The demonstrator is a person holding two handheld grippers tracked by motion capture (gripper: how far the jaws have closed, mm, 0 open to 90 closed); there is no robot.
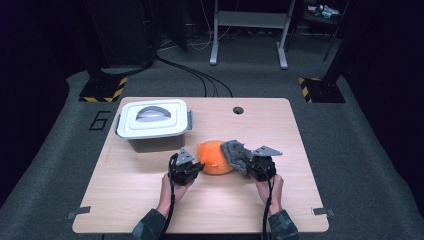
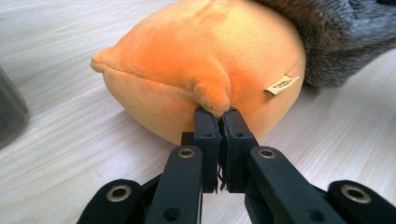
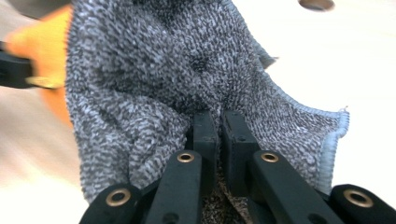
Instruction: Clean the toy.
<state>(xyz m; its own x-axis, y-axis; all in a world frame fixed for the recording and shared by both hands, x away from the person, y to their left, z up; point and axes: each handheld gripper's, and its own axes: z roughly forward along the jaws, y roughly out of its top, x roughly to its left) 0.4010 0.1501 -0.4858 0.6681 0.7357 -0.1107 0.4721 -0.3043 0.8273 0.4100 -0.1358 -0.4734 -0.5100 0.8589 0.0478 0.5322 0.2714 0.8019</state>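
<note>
My left jaws [image 2: 218, 114] are closed tight on a small nub of the orange plush [image 2: 205, 60], and my right jaws [image 3: 219, 116] are clamped just as tight on a fold of the grey cloth [image 3: 154, 70]. The plush lies near the middle of the surface [image 1: 140, 200], a little toward my edge, between my two hands; the cloth drapes over its right side, touching it.

The step looks like wiping the plush with the cloth. To do it well I should keep the left pinch firm, since the nub is small and the soft pile could slip out if I tug sideways. The right hand should drag the cloth across the curved top with light pressure, following the bulge instead of pressing flat, or the plush will roll toward the left. The grip on the cloth sits in a bunched fold, so I would watch that loose edges do not tuck under the plush. The paper tag [image 2: 281, 84] on the side could snag the weave.

Farther off, near the far left corner, stands a box [image 1: 153, 124] with its lid on, well apart from the plush. A hole [image 1: 238, 110] sits by the far edge. Beyond lie dark carpet, cables [image 1: 200, 77] and a frame's legs [image 1: 250, 35].
</note>
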